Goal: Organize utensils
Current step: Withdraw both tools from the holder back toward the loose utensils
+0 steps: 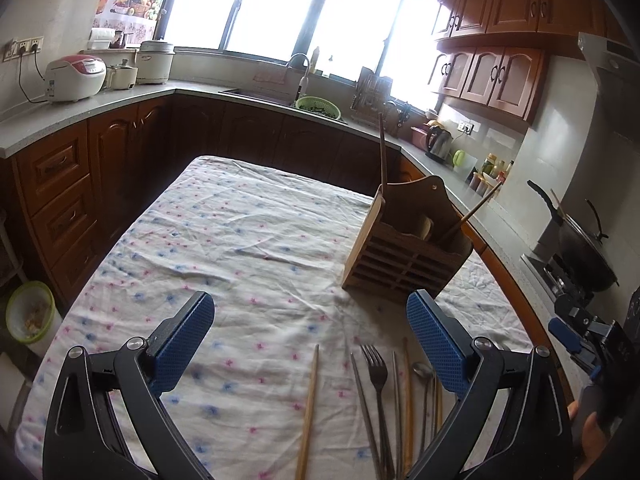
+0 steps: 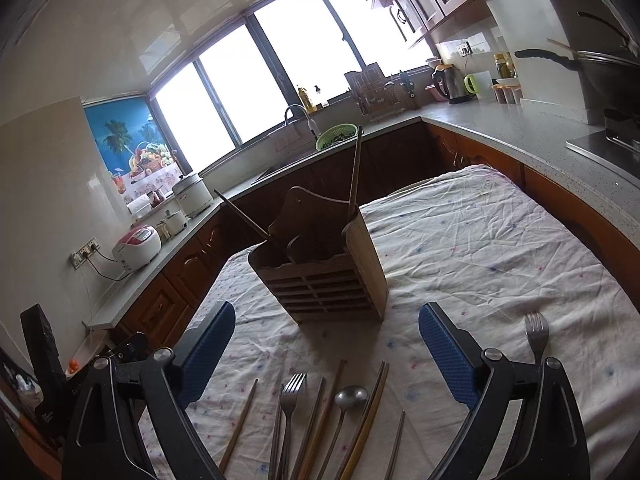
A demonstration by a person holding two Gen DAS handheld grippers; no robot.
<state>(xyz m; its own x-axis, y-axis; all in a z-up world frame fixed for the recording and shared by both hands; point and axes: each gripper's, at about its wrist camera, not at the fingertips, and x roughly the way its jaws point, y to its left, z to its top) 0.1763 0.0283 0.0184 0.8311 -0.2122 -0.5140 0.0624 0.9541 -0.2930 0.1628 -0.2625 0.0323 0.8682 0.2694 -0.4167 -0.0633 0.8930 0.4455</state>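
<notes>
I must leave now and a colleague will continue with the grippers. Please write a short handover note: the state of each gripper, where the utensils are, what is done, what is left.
Left gripper: open, empty, above the tablecloth.
Right gripper: open, empty, facing the wooden holder.
Holder: upright on the cloth; two wooden chopsticks already stand in it, in separate compartments.
On the cloth near the grippers: fork, spoon, several wooden and metal chopsticks, and a second fork apart, by the right finger.
Done: only those two chopsticks.
Left: everything on the cloth probably still goes into the holder.
</notes>
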